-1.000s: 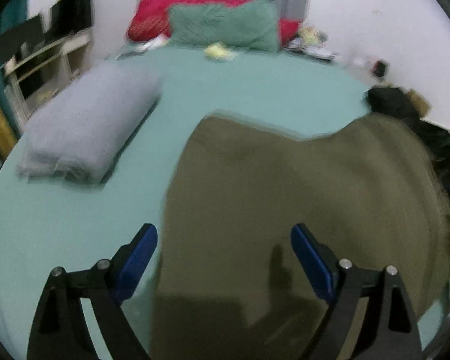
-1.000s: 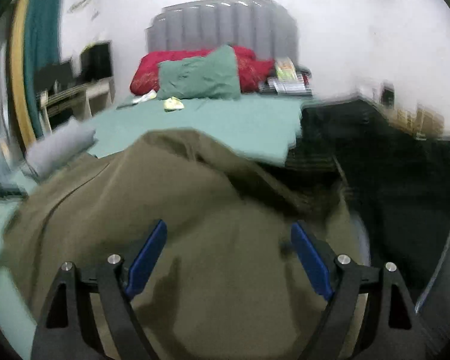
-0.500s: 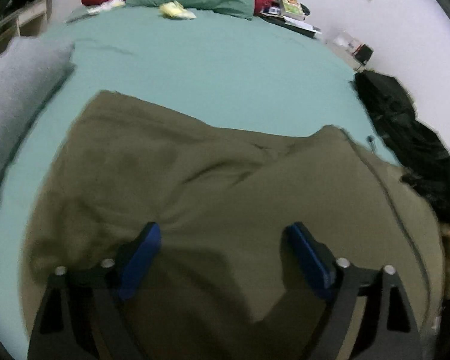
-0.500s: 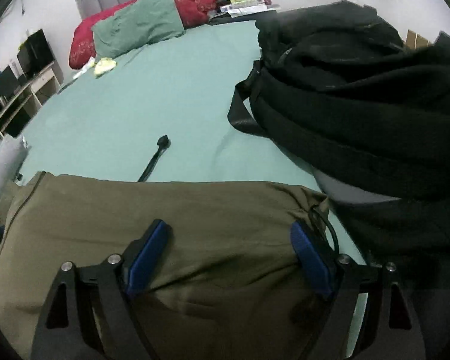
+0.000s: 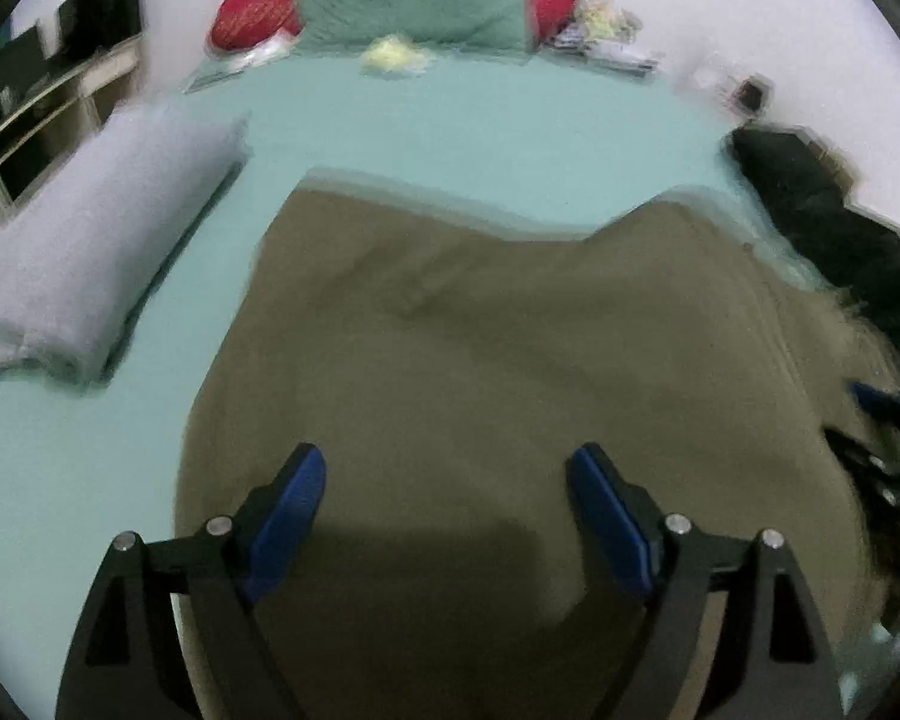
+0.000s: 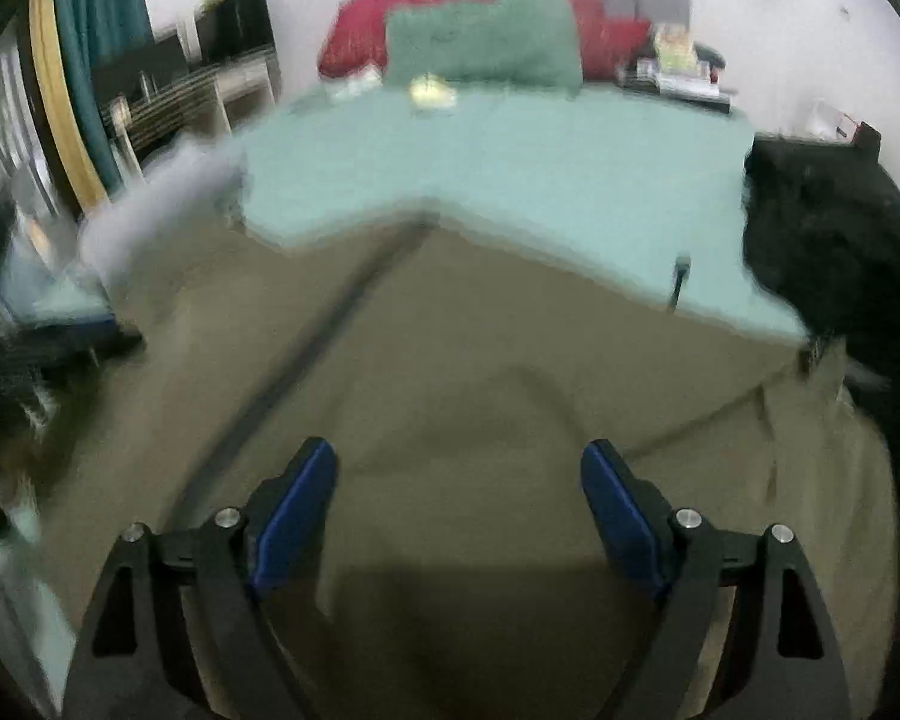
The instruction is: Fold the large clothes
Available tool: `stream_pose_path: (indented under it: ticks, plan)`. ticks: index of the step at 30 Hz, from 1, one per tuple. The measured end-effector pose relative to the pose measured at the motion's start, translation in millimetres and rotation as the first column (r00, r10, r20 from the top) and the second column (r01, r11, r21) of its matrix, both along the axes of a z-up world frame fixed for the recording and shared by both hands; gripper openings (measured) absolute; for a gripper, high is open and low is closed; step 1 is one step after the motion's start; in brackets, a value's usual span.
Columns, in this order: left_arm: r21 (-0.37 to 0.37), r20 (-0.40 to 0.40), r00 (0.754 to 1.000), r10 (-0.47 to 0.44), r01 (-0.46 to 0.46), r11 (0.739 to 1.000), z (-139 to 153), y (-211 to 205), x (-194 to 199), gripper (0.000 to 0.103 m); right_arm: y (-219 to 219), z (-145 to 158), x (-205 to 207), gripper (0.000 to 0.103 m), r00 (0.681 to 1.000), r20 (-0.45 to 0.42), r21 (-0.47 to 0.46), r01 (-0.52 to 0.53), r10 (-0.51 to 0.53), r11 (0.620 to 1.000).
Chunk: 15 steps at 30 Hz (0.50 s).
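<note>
Blue-padded fingers (image 5: 288,510) of the left gripper (image 5: 447,510) are opening, nothing between them; the right gripper (image 6: 459,504) also stands wide, empty; beneath both spreads the olive garment (image 5: 480,348), soft matte cloth with one dark seam, on a teal bedsheet (image 5: 480,138); grey folded blanket (image 5: 90,240) left, black clothes (image 6: 840,252) right.

Both my views are smeared; the olive garment (image 5: 510,360) runs under my left gripper (image 5: 447,492) off the bottom edge, clutter (image 5: 600,30) far ahead unreadable.

Black gripper (image 5: 444,474) frames, blue-padded jaws, silver screws.
</note>
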State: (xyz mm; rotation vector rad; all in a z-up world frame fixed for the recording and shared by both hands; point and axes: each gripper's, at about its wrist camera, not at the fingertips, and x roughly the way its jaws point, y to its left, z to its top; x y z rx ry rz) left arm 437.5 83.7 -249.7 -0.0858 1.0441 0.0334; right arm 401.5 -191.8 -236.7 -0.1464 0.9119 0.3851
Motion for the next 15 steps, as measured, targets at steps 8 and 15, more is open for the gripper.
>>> stream_pose_path:
  ticks: [8, 15]
  plan:
    - [0.025, -0.006, 0.996, 0.092, -0.092, 0.995, -4, 40, -25, 0.097, -8, -14, -17, 0.088, 0.998, 0.002, 0.005, 0.06, -0.06, 0.998]
    - [-0.085, 0.044, 0.986, 0.159, -0.154, 0.984, -2, 63, -79, 0.097, -39, -3, -79, 0.088, 0.993, 0.052, -0.019, 0.11, -0.108, 0.994]
